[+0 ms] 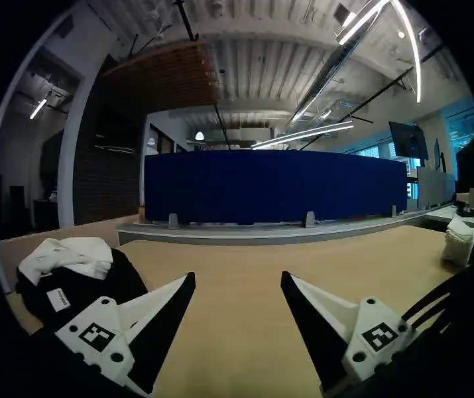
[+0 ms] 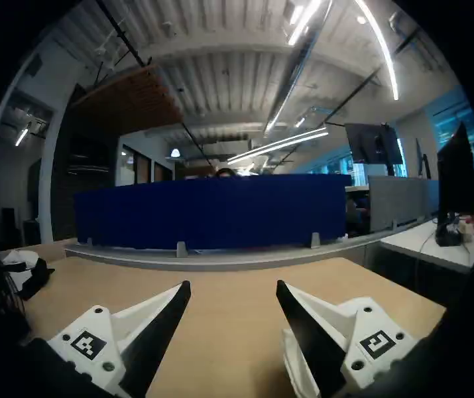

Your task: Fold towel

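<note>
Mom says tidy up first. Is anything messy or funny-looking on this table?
Yes: a crumpled heap of black and white cloth sits bunched up near the left edge of the table in the left gripper view. It is not folded or laid flat. Nothing looks spilled or broken.

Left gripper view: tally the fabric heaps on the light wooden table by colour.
White: 2, the white crumpled cloth at the left and the white folded-looking stack at the far right, too small to tell if it is cloth
Black: 1, the black fabric bundle under the crumpled cloth
Total: 3
</note>
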{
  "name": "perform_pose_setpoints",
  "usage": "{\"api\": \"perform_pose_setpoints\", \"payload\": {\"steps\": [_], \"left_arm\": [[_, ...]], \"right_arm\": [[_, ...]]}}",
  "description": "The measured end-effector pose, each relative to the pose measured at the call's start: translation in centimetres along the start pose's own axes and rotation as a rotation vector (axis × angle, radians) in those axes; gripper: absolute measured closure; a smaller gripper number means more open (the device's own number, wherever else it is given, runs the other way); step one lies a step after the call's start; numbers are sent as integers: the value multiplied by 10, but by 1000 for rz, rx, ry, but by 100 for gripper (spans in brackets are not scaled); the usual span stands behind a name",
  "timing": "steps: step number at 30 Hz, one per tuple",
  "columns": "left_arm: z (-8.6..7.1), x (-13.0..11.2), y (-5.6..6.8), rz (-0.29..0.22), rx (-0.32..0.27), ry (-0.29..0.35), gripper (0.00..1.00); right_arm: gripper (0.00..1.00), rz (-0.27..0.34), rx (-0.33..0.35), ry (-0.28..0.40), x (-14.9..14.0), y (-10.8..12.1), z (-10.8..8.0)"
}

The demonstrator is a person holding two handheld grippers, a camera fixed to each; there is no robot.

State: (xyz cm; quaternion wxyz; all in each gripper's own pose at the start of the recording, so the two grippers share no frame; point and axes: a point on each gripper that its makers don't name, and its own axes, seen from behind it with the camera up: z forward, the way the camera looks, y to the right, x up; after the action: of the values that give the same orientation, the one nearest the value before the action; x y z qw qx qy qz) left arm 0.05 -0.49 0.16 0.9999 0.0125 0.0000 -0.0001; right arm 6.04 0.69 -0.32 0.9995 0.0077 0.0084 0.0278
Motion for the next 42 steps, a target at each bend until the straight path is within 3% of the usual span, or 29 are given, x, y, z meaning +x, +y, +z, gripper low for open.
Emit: {"api": "perform_pose_setpoints", "payload": {"steps": [5,8,20,42], "left_arm": [[0,0,0,0,0,0,4],[0,0,0,0,0,0,4],[0,0,0,0,0,0,4],[0,0,0,0,0,0,4]], "right_arm": [[0,14,-2,-14,-24,-6,0],[0,25,-20,-23,-33,3,1],[0,27,-2,-19,-51,2,4],[0,-57,4,-15,-59,-8,1]]}}
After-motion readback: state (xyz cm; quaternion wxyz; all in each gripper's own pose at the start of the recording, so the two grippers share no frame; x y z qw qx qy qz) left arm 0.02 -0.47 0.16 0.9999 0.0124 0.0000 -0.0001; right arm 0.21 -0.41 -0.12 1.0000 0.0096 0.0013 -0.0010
